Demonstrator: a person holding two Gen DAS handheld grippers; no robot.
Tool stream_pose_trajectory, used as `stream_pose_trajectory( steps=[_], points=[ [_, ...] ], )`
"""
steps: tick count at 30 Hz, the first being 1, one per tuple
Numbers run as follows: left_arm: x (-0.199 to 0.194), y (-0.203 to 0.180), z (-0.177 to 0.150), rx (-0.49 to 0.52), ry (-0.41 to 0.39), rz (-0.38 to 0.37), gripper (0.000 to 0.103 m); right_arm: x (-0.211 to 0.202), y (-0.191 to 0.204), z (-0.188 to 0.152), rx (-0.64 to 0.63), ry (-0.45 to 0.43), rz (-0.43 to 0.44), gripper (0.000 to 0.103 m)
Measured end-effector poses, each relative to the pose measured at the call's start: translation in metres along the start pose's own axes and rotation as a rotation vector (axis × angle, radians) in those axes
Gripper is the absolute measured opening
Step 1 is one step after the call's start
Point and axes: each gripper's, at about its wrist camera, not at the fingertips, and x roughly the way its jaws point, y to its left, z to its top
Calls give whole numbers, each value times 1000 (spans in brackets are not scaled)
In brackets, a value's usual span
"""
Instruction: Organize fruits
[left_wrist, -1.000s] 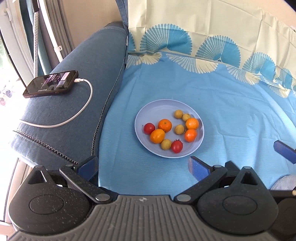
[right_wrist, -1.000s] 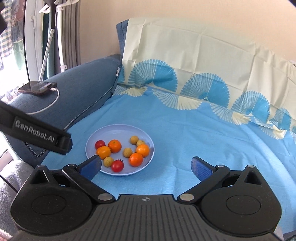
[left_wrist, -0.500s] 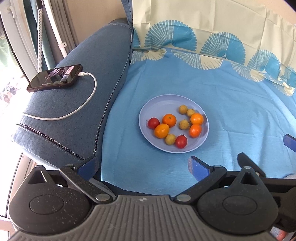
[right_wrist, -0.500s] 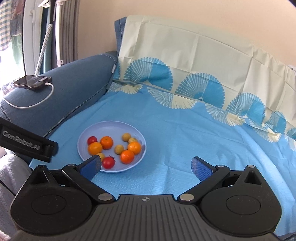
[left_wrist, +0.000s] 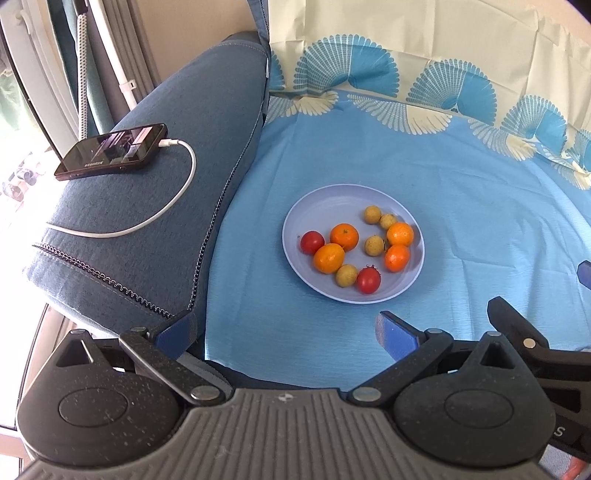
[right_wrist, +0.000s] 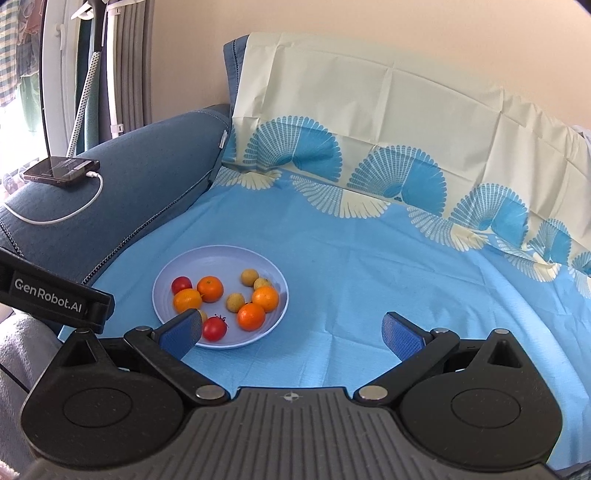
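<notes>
Fingers (left_wrist: 397, 334) on your left gripper (left_wrist: 286, 330) and right gripper (right_wrist: 291, 332): spread wide, empty. Plate (left_wrist: 332, 201) on blue sheet (left_wrist: 480, 206): 4 oranges (left_wrist: 344, 236), 2 tomatoes (left_wrist: 368, 280), 4 small yellow fruits (left_wrist: 374, 245).

Plate (left_wrist: 325, 201) pale lavender-blue; tangerines (left_wrist: 344, 236) orange, cherry tomatoes (left_wrist: 368, 280) red, small round fruits (left_wrist: 374, 245) dull yellow. Sheet (right_wrist: 369, 266) sky blue, cream fan pattern. Armrest (left_wrist: 207, 122) denim blue. Phone (left_wrist: 110, 152) black, cable (left_wrist: 147, 221) white.

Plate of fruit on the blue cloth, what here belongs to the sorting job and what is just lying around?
Belongs to the job:
plate
four oranges
two tomatoes
four small yellow fruits
left tool, open
right tool, open

Just lying about:
phone
white cable
sofa arm
patterned cloth
</notes>
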Motion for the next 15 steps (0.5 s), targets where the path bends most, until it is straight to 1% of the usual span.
stream_pose_trajectory(
  steps=[15],
  points=[
    [3, -1, 0, 6, 5, 5, 103, 2, 2, -1, -5, 5, 3, 102]
  ],
)
